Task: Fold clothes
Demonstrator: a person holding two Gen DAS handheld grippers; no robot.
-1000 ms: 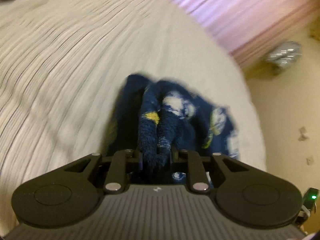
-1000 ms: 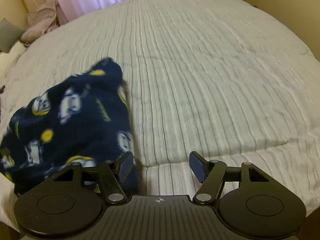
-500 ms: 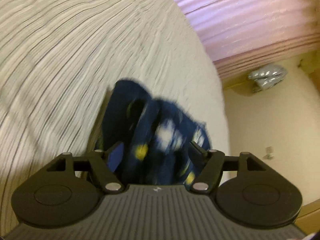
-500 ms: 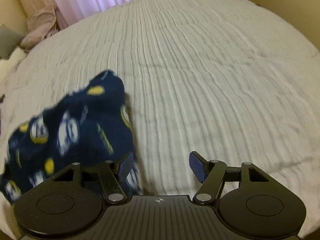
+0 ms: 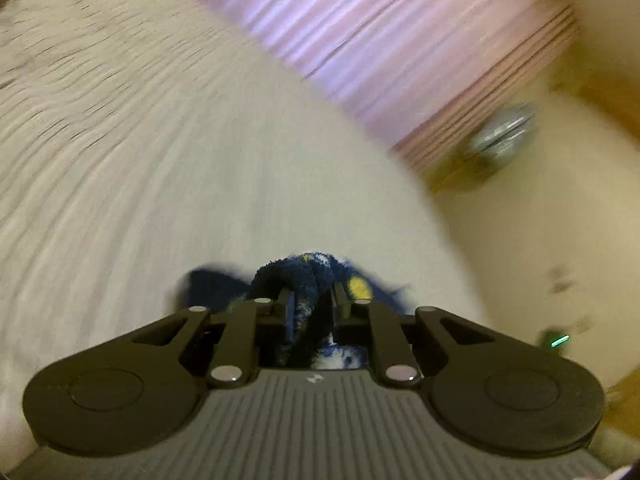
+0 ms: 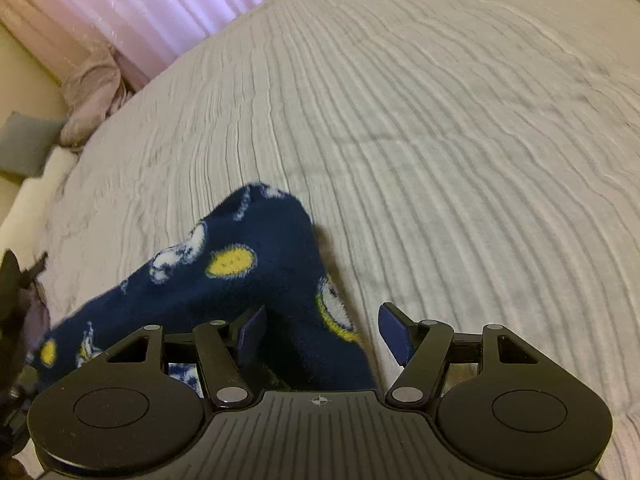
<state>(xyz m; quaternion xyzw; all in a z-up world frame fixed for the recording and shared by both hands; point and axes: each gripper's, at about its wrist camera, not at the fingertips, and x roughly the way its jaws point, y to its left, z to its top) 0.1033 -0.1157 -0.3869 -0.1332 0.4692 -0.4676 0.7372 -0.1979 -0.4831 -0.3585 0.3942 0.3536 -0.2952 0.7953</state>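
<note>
One garment (image 6: 240, 280), navy fleece with yellow and white prints, is seen bunched on the bed (image 6: 440, 140), no finished fold being shown. A thick wad of it is clamped by the left gripper (image 5: 312, 304); the right gripper (image 6: 322, 328) is held apart over its edge. Curtains (image 6: 140, 4) and a pillow (image 6: 24, 144) are well apart; nothing is found in the way.
</note>
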